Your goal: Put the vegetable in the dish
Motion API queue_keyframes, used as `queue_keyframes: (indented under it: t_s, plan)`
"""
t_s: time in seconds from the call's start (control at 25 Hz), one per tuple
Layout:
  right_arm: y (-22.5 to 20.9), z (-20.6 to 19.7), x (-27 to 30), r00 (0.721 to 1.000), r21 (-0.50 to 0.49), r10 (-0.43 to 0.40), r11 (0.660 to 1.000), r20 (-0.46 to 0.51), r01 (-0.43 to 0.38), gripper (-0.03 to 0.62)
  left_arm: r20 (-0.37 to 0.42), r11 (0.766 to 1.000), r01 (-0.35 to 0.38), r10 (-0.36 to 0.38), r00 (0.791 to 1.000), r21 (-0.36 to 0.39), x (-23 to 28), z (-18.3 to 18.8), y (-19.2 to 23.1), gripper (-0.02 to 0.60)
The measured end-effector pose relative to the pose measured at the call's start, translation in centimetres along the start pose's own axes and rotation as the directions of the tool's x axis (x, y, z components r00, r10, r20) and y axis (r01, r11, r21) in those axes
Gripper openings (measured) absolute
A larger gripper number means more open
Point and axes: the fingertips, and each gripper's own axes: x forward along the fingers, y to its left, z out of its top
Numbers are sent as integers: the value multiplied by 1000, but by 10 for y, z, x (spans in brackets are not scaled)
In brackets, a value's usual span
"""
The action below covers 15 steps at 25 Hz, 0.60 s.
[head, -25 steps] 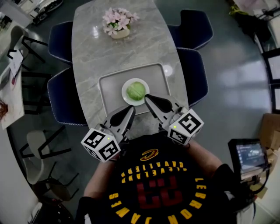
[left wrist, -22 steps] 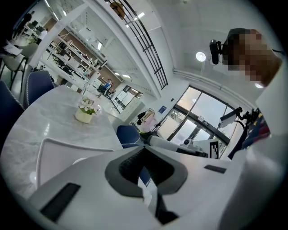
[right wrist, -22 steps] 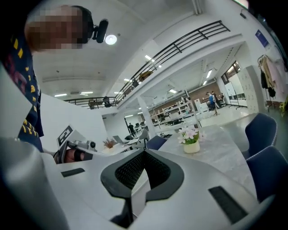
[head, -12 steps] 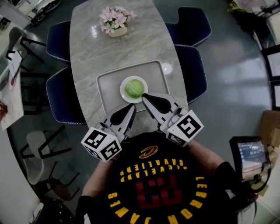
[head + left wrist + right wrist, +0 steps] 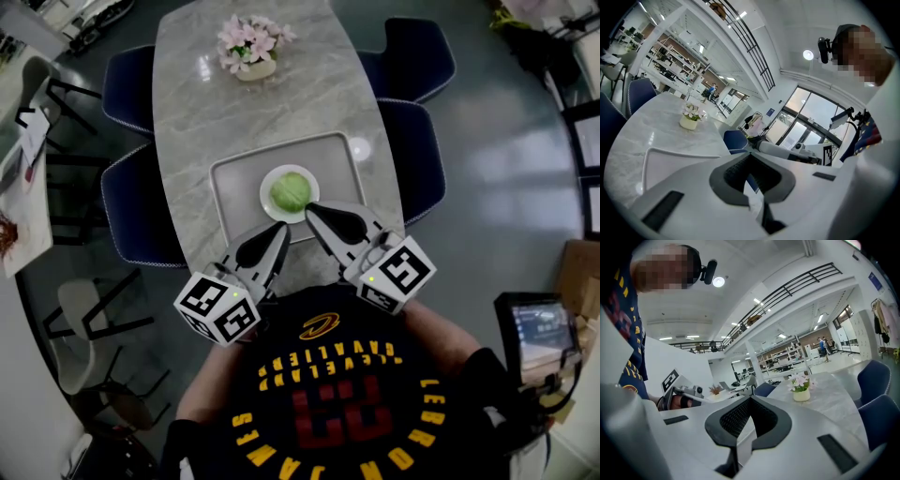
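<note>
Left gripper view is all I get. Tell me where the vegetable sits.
Observer: In the head view, the green vegetable lies in the white dish, which stands on the grey tray.
Operator: Now report the other jaws.
Observer: The right gripper view shows the right gripper shut, with nothing between its jaws.
Operator: Give me both positions.
Observer: Its tip points at the dish's near rim, short of the vegetable. The left gripper hangs by the tray's near edge.
</note>
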Motion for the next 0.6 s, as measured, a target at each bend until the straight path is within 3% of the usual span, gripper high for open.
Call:
queue_keyframes:
  t_s: [0.6]
  plan:
    - [-1,-14,19,1000,27,19,999,-4,-19,5,-23,999,-43,43,999,-20,-4,-3,22,0]
